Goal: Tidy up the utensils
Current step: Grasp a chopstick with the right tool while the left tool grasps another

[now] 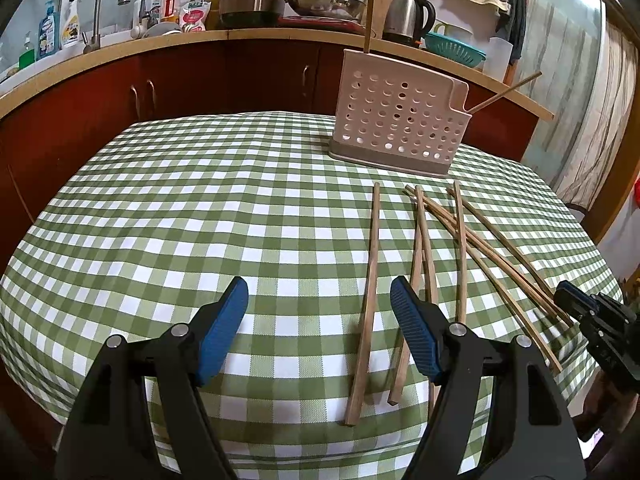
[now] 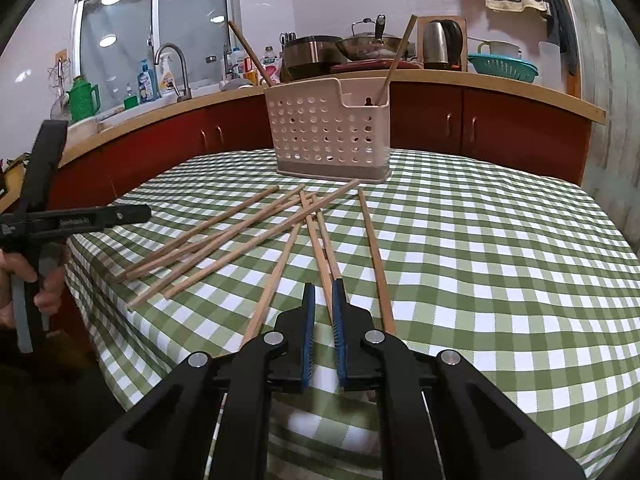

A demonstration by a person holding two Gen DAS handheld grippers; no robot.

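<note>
Green-and-white checked cloth covers a table (image 1: pixel 200 208) in a kitchen, with a red-fronted counter (image 1: pixel 240 76) beyond its far edge. A perforated white utensil holder (image 1: pixel 400 120) stands near the table's far edge with two chopsticks upright in it, and loose wooden chopsticks (image 2: pixel 256 236) lie scattered on the cloth between the holder and the near edge. The left gripper (image 1: pixel 320 300) hovers with jaws wide apart and empty, while the right gripper (image 2: pixel 323 296) has its jaws nearly together over one chopstick (image 2: pixel 320 248); whether they pinch it, I cannot tell.
</note>
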